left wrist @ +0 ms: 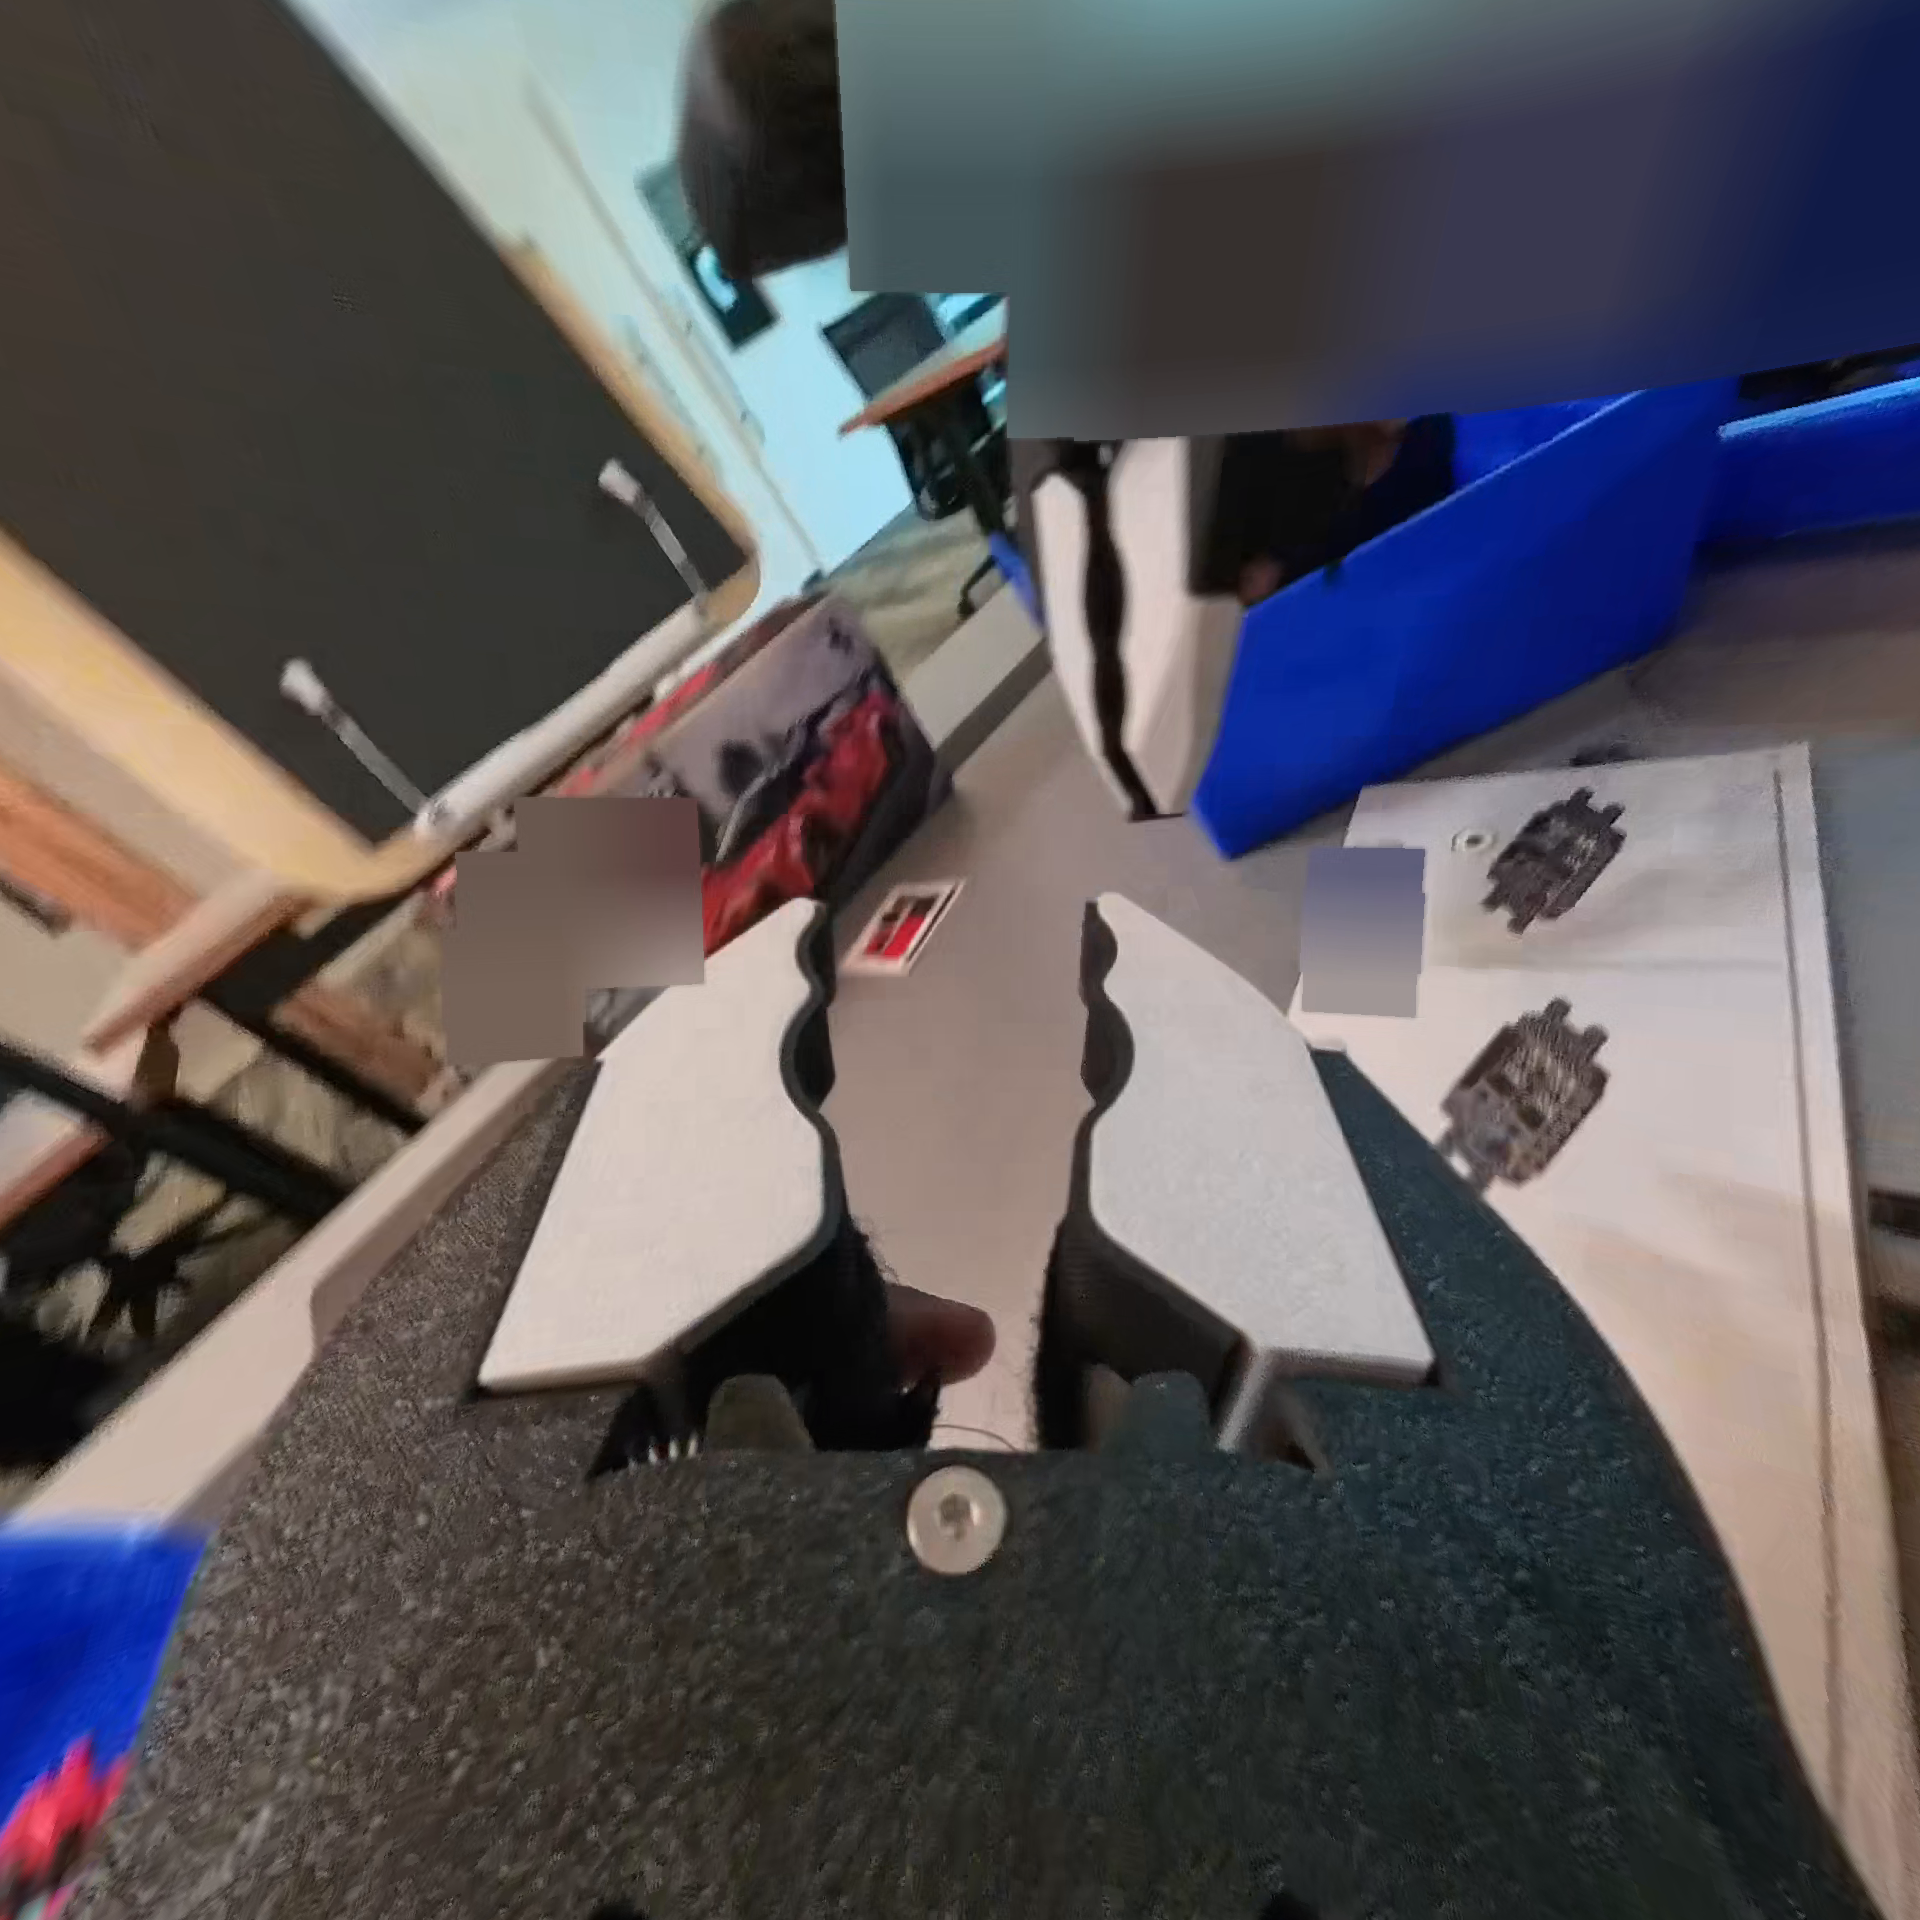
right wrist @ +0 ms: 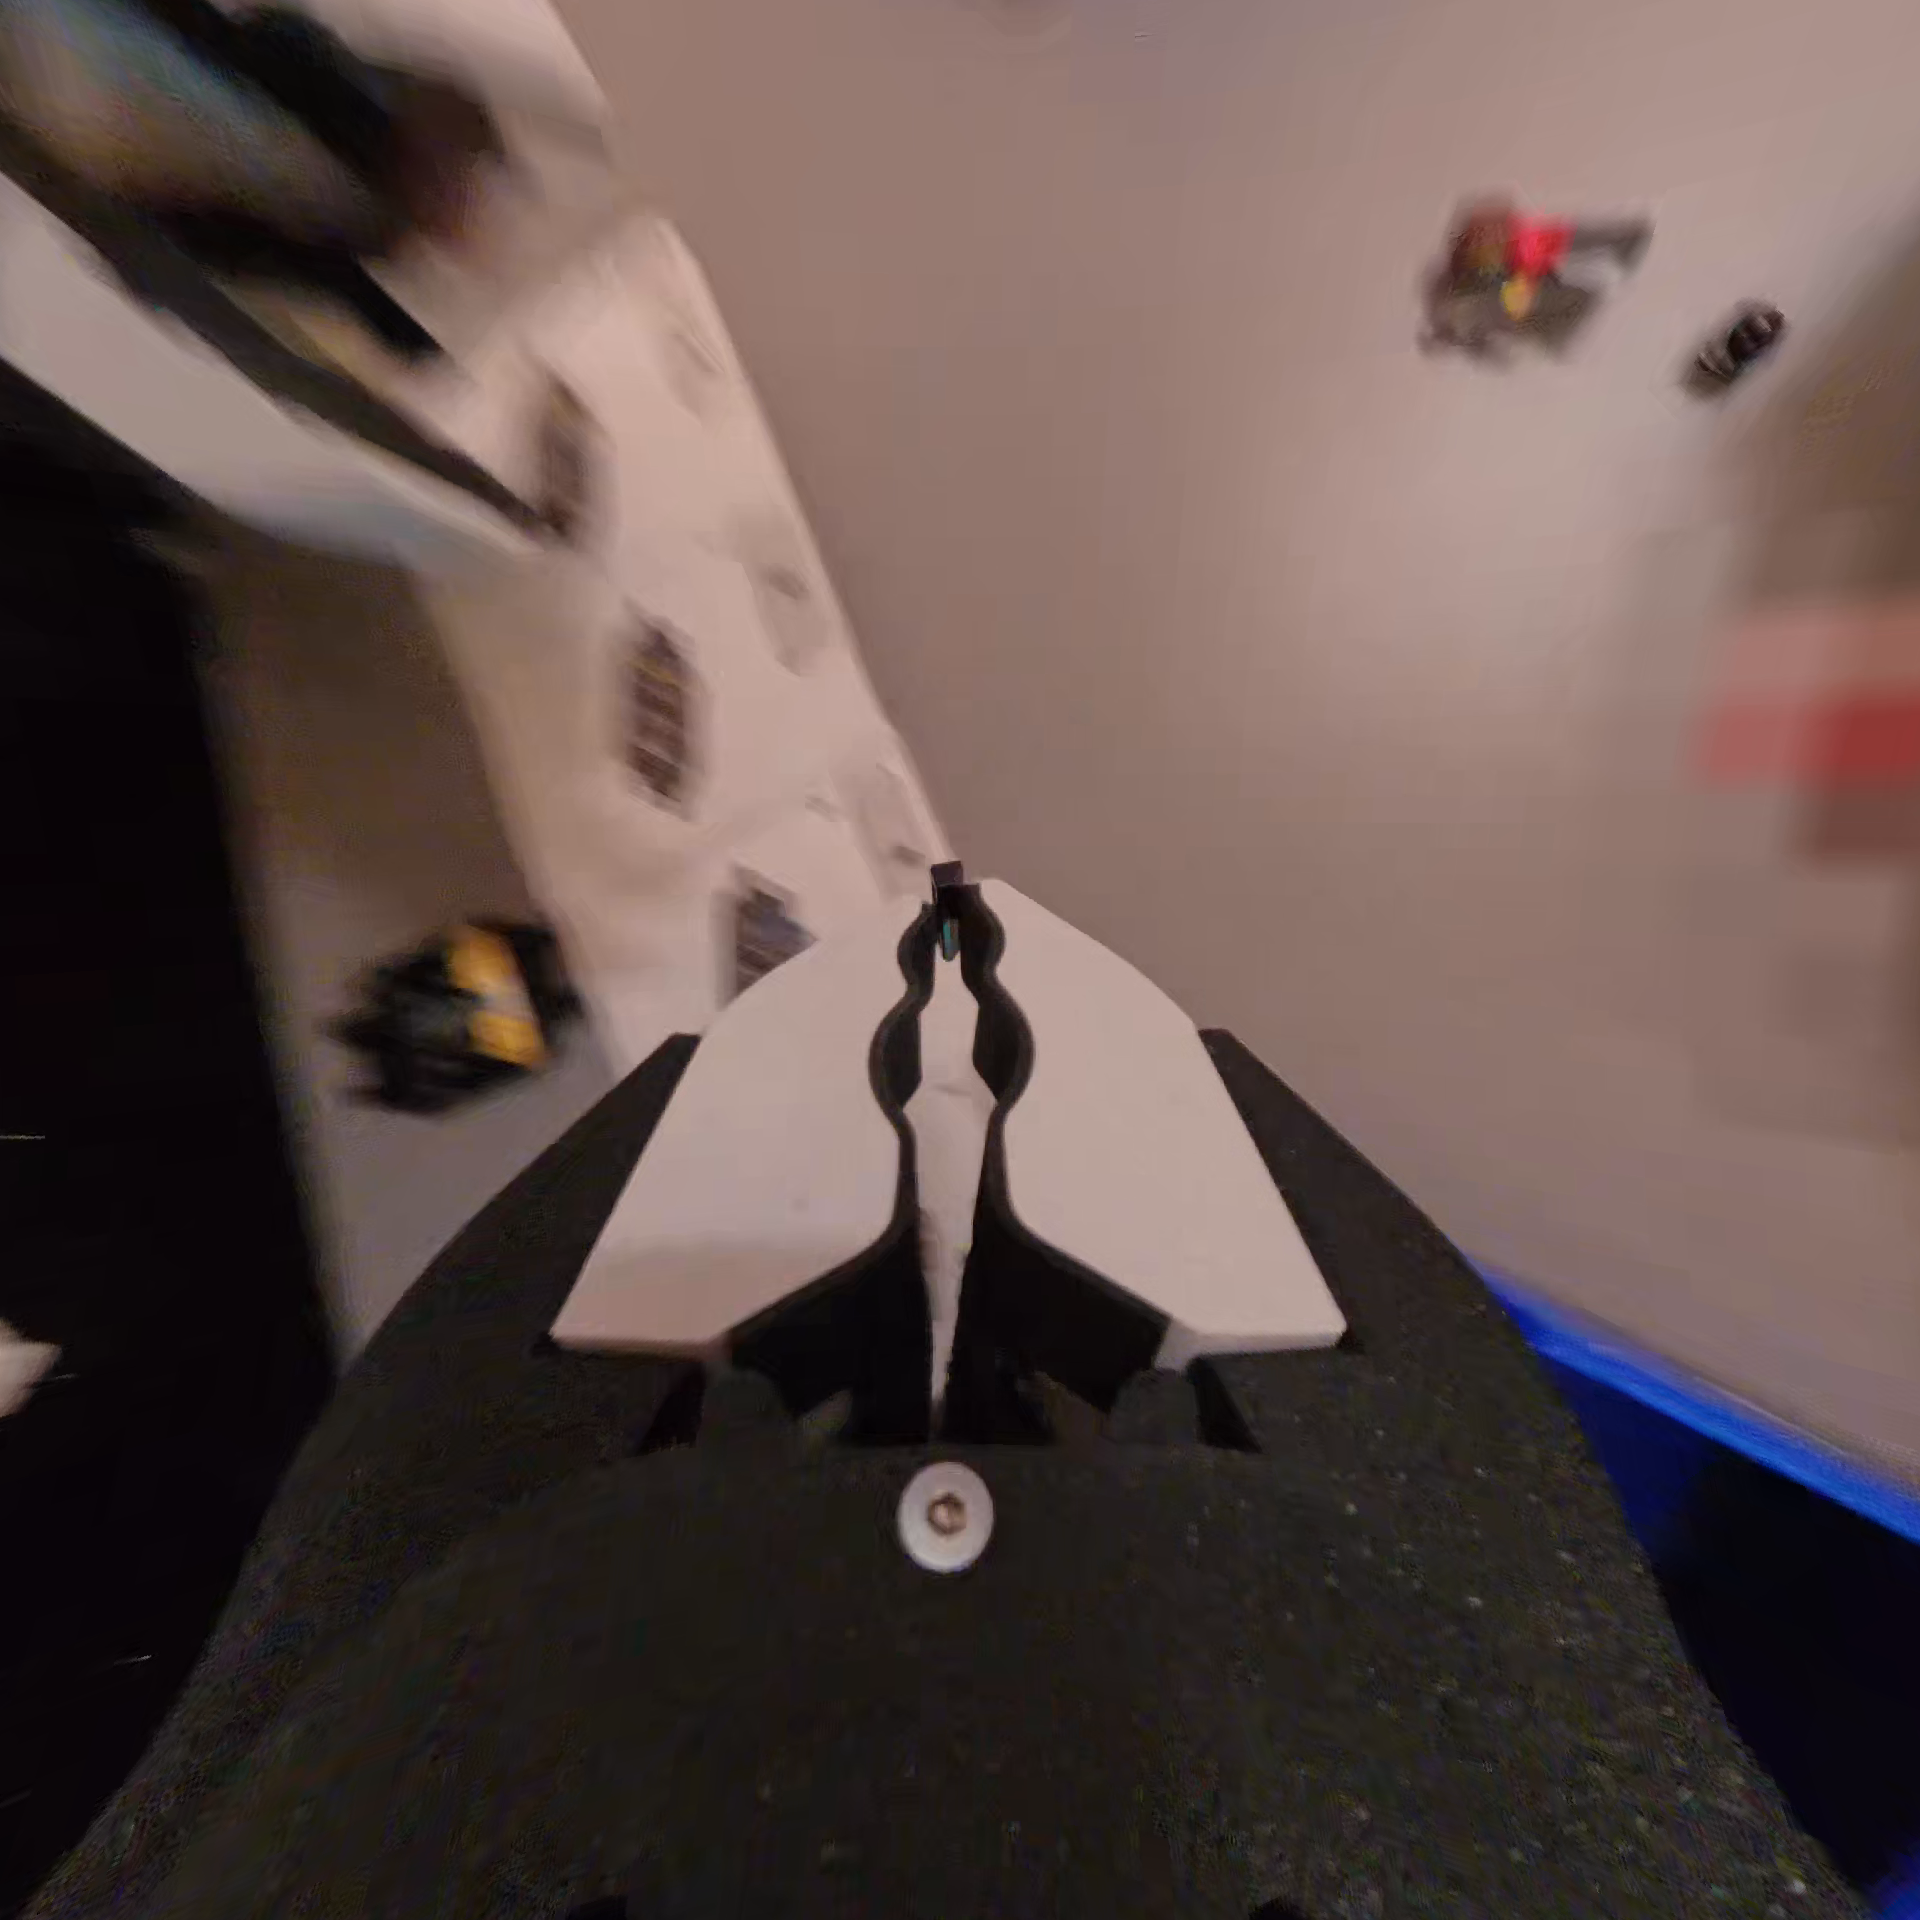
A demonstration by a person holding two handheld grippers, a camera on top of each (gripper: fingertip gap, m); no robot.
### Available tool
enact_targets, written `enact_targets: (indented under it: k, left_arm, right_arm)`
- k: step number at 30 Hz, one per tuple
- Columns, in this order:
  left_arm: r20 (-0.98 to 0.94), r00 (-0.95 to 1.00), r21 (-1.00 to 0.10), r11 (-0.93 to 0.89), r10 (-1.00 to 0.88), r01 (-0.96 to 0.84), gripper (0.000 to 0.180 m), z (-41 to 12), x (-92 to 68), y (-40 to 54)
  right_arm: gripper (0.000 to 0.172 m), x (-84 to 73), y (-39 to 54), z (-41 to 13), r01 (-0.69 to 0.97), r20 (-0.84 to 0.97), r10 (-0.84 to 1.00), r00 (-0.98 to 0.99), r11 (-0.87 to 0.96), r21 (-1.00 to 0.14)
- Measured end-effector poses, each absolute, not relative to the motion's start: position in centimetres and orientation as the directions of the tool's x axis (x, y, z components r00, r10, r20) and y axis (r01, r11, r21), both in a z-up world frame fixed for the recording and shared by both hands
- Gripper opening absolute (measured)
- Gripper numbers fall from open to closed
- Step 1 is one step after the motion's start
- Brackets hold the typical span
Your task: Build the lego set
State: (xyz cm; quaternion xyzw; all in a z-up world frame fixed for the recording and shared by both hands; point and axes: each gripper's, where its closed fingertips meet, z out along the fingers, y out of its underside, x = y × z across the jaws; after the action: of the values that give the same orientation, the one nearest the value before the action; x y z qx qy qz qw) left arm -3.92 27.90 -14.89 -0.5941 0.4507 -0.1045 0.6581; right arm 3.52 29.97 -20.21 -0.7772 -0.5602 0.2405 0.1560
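Soft indoor light; left wrist view mildly blurred; right wrist view dimmer, warm-tinted, heavily motion-smeared; fisheye-bent edges.

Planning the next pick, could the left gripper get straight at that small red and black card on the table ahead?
Probably yes: the left gripper stands open and bare, the card lies flat just beyond its fingertips, with clear grey table between.

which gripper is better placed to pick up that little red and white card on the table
Left. The left gripper is open above the grey table, the card just beyond its fingertips. The right gripper already pinches a small dark piece.
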Motion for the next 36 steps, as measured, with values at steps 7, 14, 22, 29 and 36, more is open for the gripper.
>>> enact_targets:
  k: [7, 14, 22, 29, 36]
  left_arm:
    - [-0.428, 0.714, -0.895, 0.152, -0.553, -0.419, 0.043, -16.2, -11.1, 26.5]
    - [-0.410, 0.741, -0.904, 0.127, -0.531, -0.409, 0.042, -16.8, -12.6, 26.2]
    - [-0.424, 0.722, -0.894, 0.124, -0.547, -0.431, 0.041, -17.0, -12.2, 26.8]
    - [-0.226, 0.794, -0.970, 0.058, -0.564, -0.235, 0.039, -16.6, -14.7, 27.7]
    - [-0.380, 0.780, -0.910, 0.048, -0.497, -0.412, 0.038, -17.0, -15.1, 29.0]
  right_arm:
    - [0.005, 4.6, 31.4, -28.3, 0.987, 0.094, 0.989, 0.117, -0.105, -0.124]
    - [0.011, 4.7, 31.1, -29.6, 0.992, 0.082, 0.992, 0.096, -0.088, -0.085]
    - [0.013, 4.8, 30.7, -25.3, 0.967, 0.058, 0.991, 0.122, -0.105, -0.234]
    - [0.017, 13.8, 32.3, -14.5, 0.829, 0.073, 0.967, 0.246, -0.171, -0.532]
    - [0.001, 23.7, 32.7, -19.0, 0.903, 0.101, 0.972, 0.214, -0.158, -0.401]
